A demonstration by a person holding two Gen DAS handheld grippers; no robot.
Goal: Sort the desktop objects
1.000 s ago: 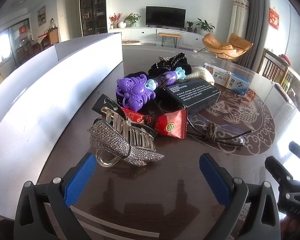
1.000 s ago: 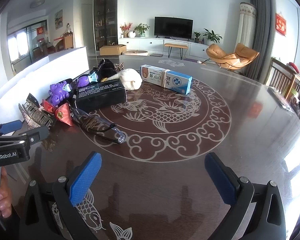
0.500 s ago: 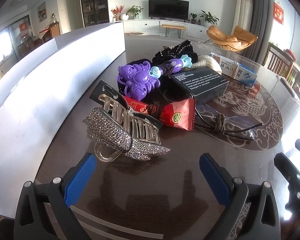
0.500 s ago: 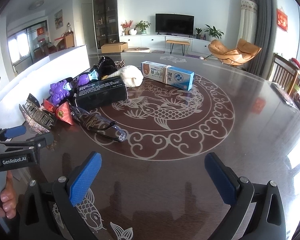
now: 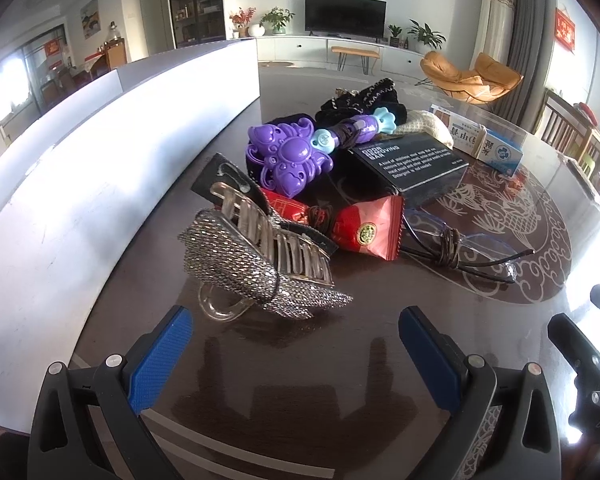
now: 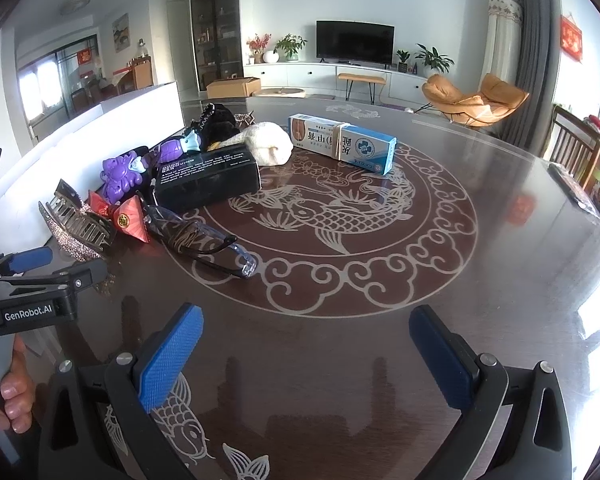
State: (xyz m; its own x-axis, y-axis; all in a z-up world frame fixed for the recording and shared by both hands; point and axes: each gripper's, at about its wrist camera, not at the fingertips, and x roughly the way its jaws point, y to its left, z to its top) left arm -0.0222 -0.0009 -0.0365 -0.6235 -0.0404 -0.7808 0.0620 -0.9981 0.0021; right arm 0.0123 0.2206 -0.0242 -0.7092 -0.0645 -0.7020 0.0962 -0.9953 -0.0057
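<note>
Both hand-held grippers, left (image 5: pixel 296 344) and right (image 6: pixel 306 346), gape wide and empty over the dark patterned bench (image 6: pixel 500 280). One rhinestone-studded silver hair claw (image 5: pixel 256 264), one purple plastic toy wand (image 5: pixel 300 152), one black rectangular soap box (image 5: pixel 416 164) and one pair of clear glasses (image 5: pixel 460 240) lie clustered.

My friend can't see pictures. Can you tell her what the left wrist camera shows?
The open left tool hovers over a dark table, just short of a sparkly silver hair claw. Behind the claw lie a red packet, a purple toy, a black box and glasses.

Glossy dark table (image 6: pixel 380 340); rhinestone-rough hair clip (image 5: pixel 256 268); shiny plastic toy (image 5: pixel 290 156).
</note>
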